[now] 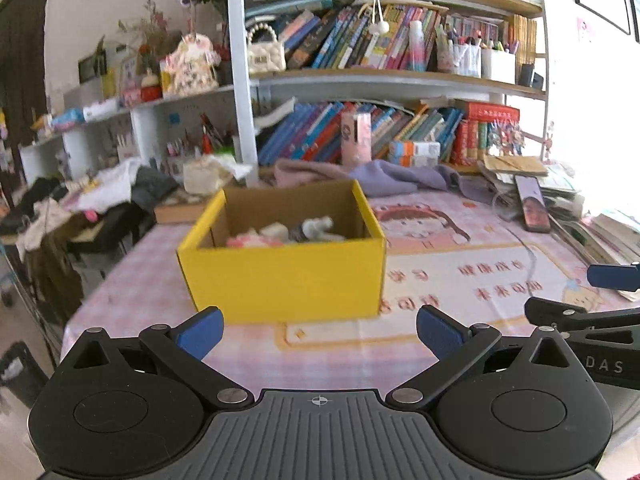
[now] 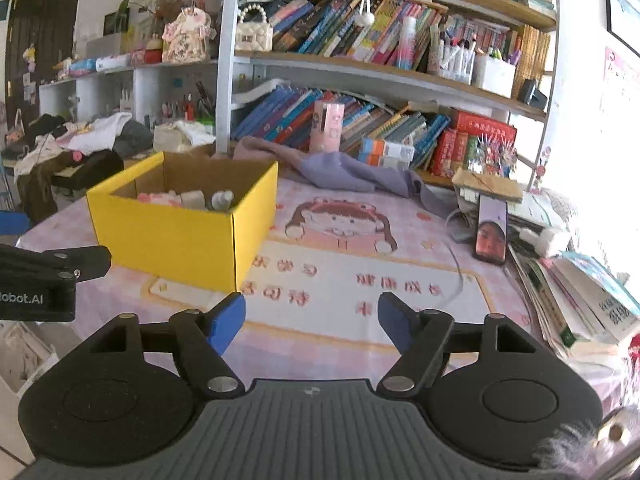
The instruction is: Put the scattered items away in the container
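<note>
A yellow cardboard box [image 1: 282,276] stands on the pink cartoon tablecloth [image 1: 460,280], just beyond my left gripper [image 1: 320,330], which is open and empty. Inside the box lie several small items: a pink-and-white one [image 1: 250,240], a pale one [image 1: 276,230] and a grey-white bottle [image 1: 316,228]. In the right wrist view the box [image 2: 176,236] sits left of centre with the same items [image 2: 192,199] inside. My right gripper [image 2: 312,320] is open and empty over the tablecloth [image 2: 360,280], right of the box.
A phone [image 2: 491,232] leans against stacked books [image 2: 580,300] at the right. A purple cloth [image 2: 344,172] lies behind the box below full bookshelves [image 2: 360,120]. Clothes pile on a side table [image 1: 80,200] at left. The other gripper shows at each view's edge [image 1: 592,320].
</note>
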`<act>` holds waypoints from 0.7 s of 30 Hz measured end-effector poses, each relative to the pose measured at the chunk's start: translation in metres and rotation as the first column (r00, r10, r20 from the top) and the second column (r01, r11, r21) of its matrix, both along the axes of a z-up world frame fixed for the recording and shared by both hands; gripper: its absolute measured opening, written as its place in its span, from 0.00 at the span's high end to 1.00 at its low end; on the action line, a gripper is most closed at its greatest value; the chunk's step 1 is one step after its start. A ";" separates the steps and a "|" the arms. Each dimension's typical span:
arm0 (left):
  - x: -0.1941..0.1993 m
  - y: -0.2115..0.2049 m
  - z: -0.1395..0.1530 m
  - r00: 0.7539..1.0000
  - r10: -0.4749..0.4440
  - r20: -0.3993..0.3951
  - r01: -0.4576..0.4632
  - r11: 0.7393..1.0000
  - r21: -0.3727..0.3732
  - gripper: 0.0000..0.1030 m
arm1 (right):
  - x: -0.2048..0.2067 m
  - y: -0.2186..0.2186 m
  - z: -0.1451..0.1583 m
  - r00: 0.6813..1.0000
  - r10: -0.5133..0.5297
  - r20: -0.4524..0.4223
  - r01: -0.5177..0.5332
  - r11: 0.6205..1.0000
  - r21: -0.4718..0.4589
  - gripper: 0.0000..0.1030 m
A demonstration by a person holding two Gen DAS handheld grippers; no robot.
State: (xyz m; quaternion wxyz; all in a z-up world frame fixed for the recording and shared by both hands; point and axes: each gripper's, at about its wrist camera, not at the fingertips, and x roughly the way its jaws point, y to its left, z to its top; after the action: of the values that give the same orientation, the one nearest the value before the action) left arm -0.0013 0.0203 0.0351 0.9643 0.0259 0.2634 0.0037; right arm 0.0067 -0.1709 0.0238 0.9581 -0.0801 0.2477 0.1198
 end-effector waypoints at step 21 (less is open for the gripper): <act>-0.007 -0.020 -0.026 0.988 -0.018 -0.155 0.020 1.000 0.014 0.00 | -0.010 -0.025 -0.020 0.981 -0.061 -0.184 0.073 0.995 0.061 0.06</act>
State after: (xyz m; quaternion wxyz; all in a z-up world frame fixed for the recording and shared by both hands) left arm -0.0088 0.0003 0.0092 0.9408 0.0361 0.3371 -0.0054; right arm -0.0031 -0.1957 0.0038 0.9371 -0.0281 0.3323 0.1027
